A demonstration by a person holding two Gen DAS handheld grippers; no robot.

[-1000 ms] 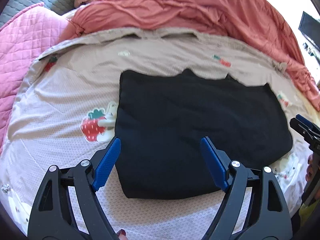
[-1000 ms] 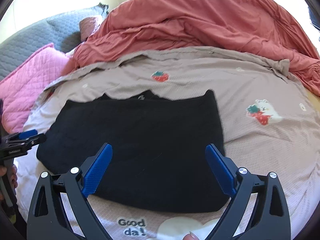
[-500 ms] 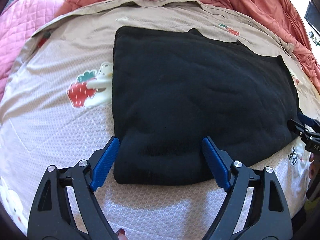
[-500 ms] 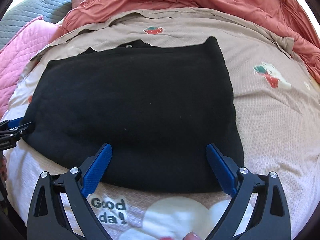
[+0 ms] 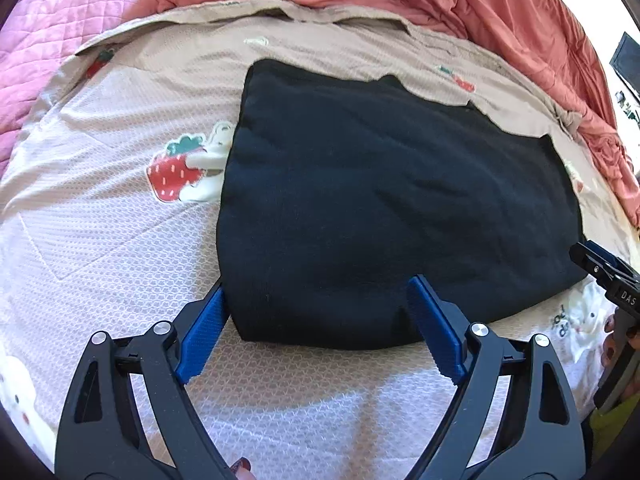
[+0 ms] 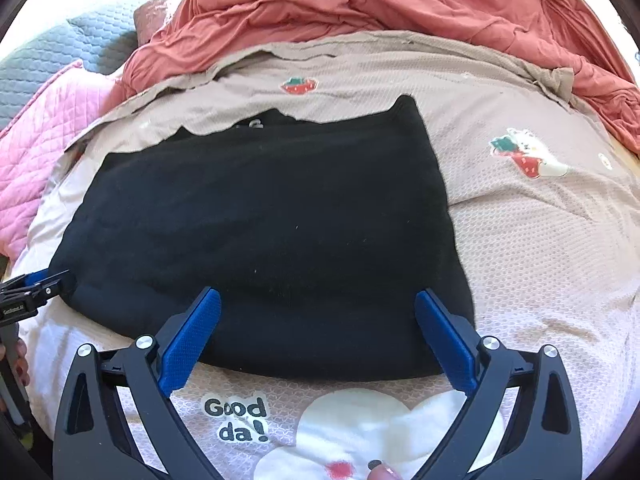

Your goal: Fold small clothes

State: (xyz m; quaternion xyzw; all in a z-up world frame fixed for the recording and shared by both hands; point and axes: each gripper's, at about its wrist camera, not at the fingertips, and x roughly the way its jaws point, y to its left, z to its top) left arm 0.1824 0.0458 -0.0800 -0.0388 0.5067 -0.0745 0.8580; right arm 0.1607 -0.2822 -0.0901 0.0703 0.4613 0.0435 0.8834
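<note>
A black garment [image 5: 380, 200], folded into a wide rectangle, lies flat on the bed sheet [image 5: 100, 240]. My left gripper [image 5: 316, 282] is open, its blue fingers [image 5: 202, 332] straddling the garment's near left corner, low over the cloth. In the right wrist view the same garment [image 6: 260, 232] fills the middle. My right gripper [image 6: 318, 293] is open too and spans the near right part of its front edge. Neither pair of pads presses the cloth. Each gripper shows at the edge of the other's view: the right gripper [image 5: 600, 268], the left gripper [image 6: 40, 284].
The beige sheet carries strawberry prints [image 5: 176, 172] and a "Good da!" print [image 6: 236, 420]. A crumpled coral duvet [image 6: 380, 4] is heaped along the far side. A pink quilted pillow [image 5: 48, 40] and a grey one [image 6: 60, 56] lie at the far left.
Both grippers have sunk toward the garment's near edge, so it looms larger. Their fingers now reach over the front edge instead of hovering short of it.
</note>
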